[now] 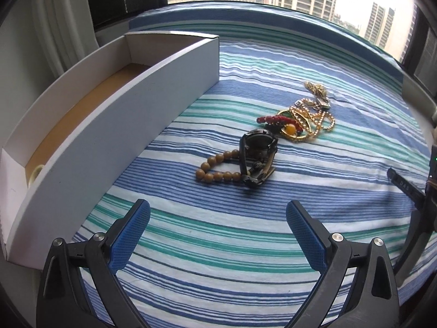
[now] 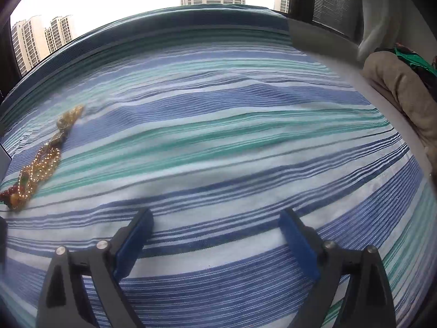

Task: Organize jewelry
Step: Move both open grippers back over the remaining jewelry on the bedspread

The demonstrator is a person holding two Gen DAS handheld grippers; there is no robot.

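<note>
A pile of jewelry lies on a striped bedspread. In the left wrist view a brown bead bracelet lies under a dark wristwatch. Behind them are a red bead bracelet and tangled gold chains. My left gripper is open and empty, just short of the watch. A long white box stands open at the left, with a pale ring-shaped item at its near end. My right gripper is open and empty over bare bedspread. The gold chains lie far to its left.
The right gripper's body shows at the right edge of the left wrist view. A beige cushion lies at the bed's right side. A window with tower blocks runs behind the bed's far edge.
</note>
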